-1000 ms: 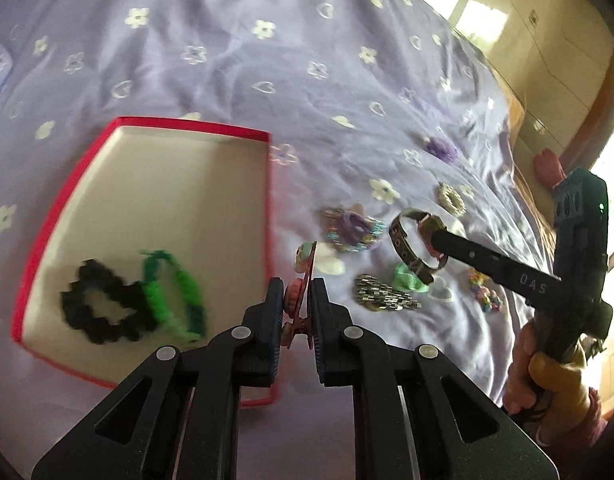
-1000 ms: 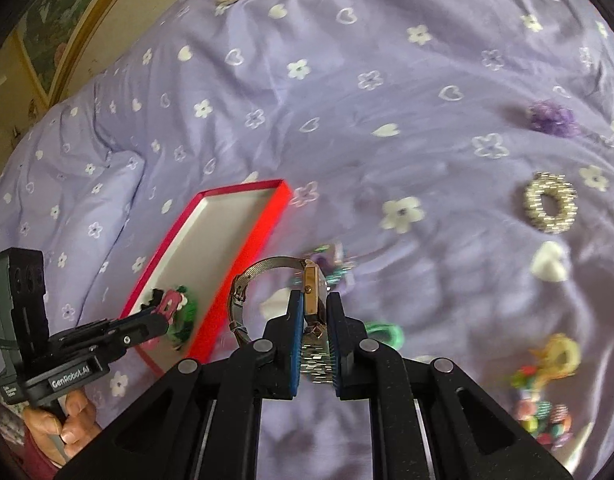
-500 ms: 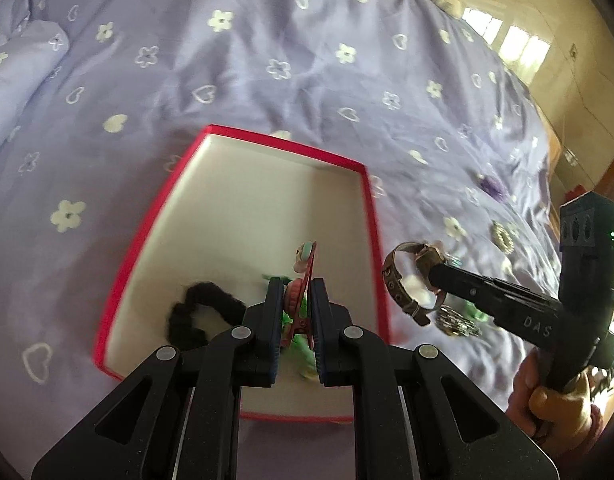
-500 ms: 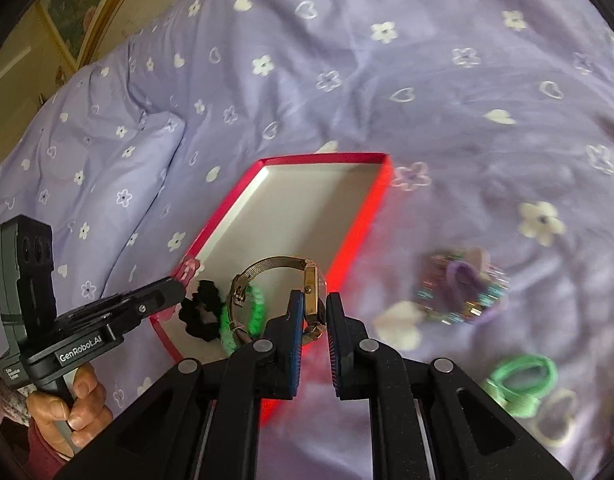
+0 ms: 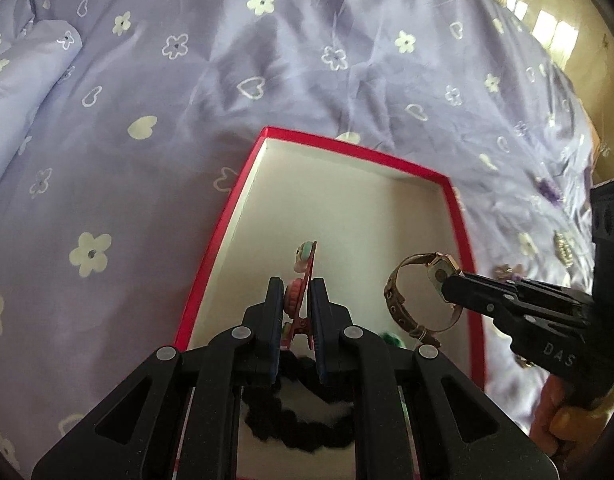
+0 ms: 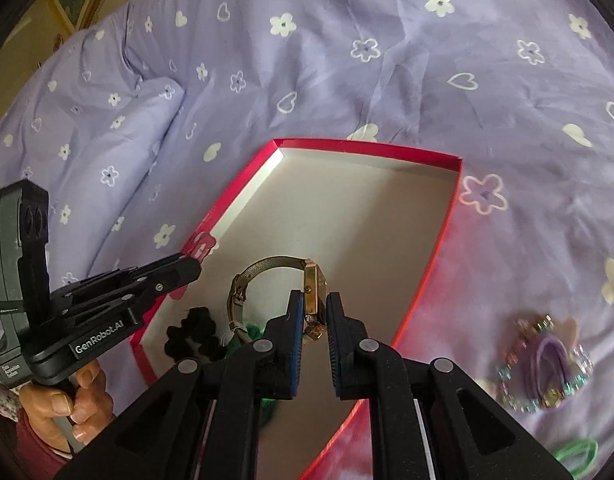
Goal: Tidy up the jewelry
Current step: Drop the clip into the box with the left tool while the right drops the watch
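Two pieces of jewelry hang above the red box (image 5: 459,216), each pinched in its own gripper. The hair clip (image 5: 305,280), red with small round charms along one side, stands on edge between the fingers of the left gripper (image 5: 297,320), which are pressed together on it, over the middle of the box's white floor. The watch (image 6: 307,292), gold-cased with a looped metal band, is squeezed by its case between the blue-padded fingers of the right gripper (image 6: 313,316), which are closed on it, and it hangs over the near right part of the box, just inside the red rim.

On the box floor near the front lie a black scrunchie (image 5: 303,412) and a green hair tie (image 6: 247,330), side by side; whether they touch cannot be told, as the grippers hide much of both.

Outside the box, on the lilac bedspread (image 6: 347,60) printed with white flowers and hearts, sits a purple beaded bracelet (image 6: 547,364) to the right, with another green hair tie (image 6: 575,454) nearer the camera. One bare hand (image 6: 63,400) grips the left tool's handle.
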Available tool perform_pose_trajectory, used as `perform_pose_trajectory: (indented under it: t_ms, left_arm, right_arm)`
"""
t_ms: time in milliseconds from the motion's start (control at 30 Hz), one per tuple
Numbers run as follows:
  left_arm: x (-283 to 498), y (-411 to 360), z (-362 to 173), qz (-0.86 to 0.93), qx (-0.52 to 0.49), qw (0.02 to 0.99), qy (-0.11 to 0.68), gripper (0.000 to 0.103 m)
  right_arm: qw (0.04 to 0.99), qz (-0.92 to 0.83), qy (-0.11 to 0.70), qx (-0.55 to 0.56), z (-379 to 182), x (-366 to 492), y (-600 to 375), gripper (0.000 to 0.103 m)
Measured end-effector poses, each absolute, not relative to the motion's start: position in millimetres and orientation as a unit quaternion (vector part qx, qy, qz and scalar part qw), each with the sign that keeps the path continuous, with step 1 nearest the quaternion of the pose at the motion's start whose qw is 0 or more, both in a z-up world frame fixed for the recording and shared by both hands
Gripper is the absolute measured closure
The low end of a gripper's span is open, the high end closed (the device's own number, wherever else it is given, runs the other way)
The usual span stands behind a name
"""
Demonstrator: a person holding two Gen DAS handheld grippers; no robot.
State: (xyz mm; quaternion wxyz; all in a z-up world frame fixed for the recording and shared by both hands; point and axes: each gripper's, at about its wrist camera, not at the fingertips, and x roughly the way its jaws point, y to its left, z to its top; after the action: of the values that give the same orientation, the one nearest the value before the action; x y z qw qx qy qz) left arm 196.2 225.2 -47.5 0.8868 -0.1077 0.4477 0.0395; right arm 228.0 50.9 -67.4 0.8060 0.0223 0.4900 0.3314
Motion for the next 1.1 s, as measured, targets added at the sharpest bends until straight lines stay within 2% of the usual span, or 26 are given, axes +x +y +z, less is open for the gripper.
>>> perform_pose_trajectory:
  t_ms: [567, 700, 833, 900, 1067, 1100]
  left_arm:
    - [210, 224, -80, 0.05, -0.09, 0.871, 0.481, 0.091]
    - [210, 224, -80, 0.052, -0.093, 0.869, 0.482, 0.091]
    - [209, 223, -79, 0.056, -0.091, 0.869, 0.483, 0.091]
    - [209, 224, -79, 0.057, -0.093, 0.868, 0.484, 0.088]
    - [203, 228, -75, 0.065, -0.103, 0.87, 0.477, 0.069]
    - [202, 229, -74, 0.067, -0.104, 0.871, 0.476, 0.068]
  right_arm:
    - [0.793, 0.326, 0.514, -0.032, -88, 240, 72, 0.094]
    - [0.789, 0.331, 0.517, -0.021, -89, 241, 72, 0.089]
    - [0.79, 0.334, 0.514, -0.019, -87, 239, 74, 0.089]
    - [0.79, 0.334, 0.514, -0.019, -87, 239, 74, 0.089]
    - [0.79, 0.336, 0.513, -0.013, -85, 239, 73, 0.087]
    - [0.79, 0.337, 0.512, -0.012, -85, 239, 73, 0.086]
